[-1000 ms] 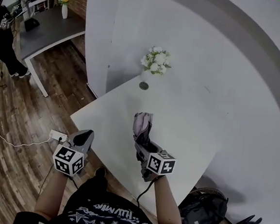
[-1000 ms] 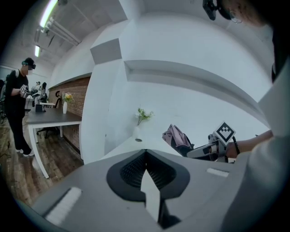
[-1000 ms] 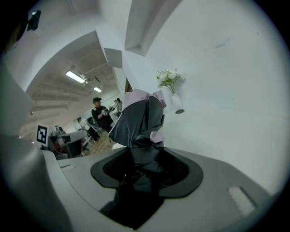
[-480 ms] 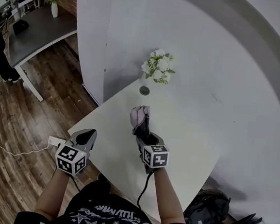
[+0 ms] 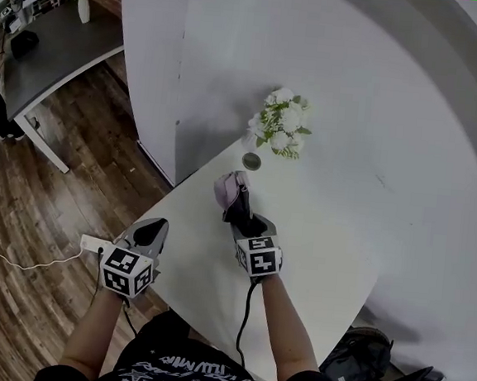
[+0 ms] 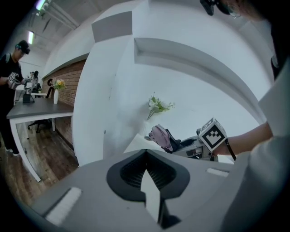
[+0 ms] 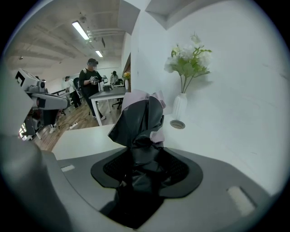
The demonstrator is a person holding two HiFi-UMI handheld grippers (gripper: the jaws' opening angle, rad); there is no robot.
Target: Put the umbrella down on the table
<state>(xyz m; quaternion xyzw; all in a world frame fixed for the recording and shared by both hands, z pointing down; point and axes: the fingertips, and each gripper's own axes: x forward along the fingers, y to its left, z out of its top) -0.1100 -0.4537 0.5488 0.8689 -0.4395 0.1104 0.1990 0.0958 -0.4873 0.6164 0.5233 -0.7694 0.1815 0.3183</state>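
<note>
A folded black and pink umbrella (image 5: 228,195) sticks out forward from my right gripper (image 5: 248,224), which is shut on its black lower part. It is held above the white table (image 5: 326,235), near the table's far left corner. In the right gripper view the umbrella (image 7: 140,122) fills the gap between the jaws of my right gripper (image 7: 145,170). My left gripper (image 5: 150,229) hangs off the table's left edge over the wooden floor, shut and holding nothing. The left gripper view shows its jaws (image 6: 145,156) together, with the umbrella (image 6: 161,136) beyond them.
A white vase of flowers (image 5: 281,131) stands at the table's far corner against the wall, with a small round disc (image 5: 251,161) beside it. A power strip (image 5: 94,244) and cable lie on the floor at left. A grey desk (image 5: 51,53) stands far left.
Both grippers have moved forward toward the wall. The umbrella has travelled with the right gripper closer to the vase and disc, and the right gripper has rolled somewhat.
</note>
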